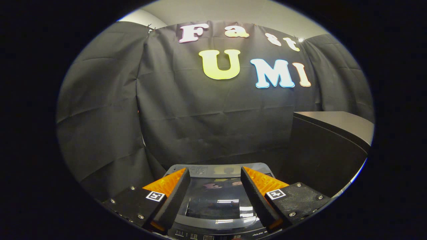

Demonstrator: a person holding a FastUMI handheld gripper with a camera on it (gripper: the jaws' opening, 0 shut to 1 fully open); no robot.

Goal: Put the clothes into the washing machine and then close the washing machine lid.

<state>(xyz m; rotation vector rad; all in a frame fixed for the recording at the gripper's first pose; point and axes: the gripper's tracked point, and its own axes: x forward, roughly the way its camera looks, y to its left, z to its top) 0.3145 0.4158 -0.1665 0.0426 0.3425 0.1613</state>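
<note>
A top-loading washing machine (217,168) sits low, just under and ahead of my fingers. Its glossy dark lid (215,200) lies flat and closed, reflecting ceiling lights, and its control panel (213,235) runs along the near edge. My gripper (215,175) hovers above the lid, open, with a wide gap and nothing between the fingers. No clothes are in sight.
A dark cabinet or counter (330,146) stands to the right of the machine, its flat top higher than the lid. The black cloth wall (200,116) hangs close behind the machine and wraps around on the left.
</note>
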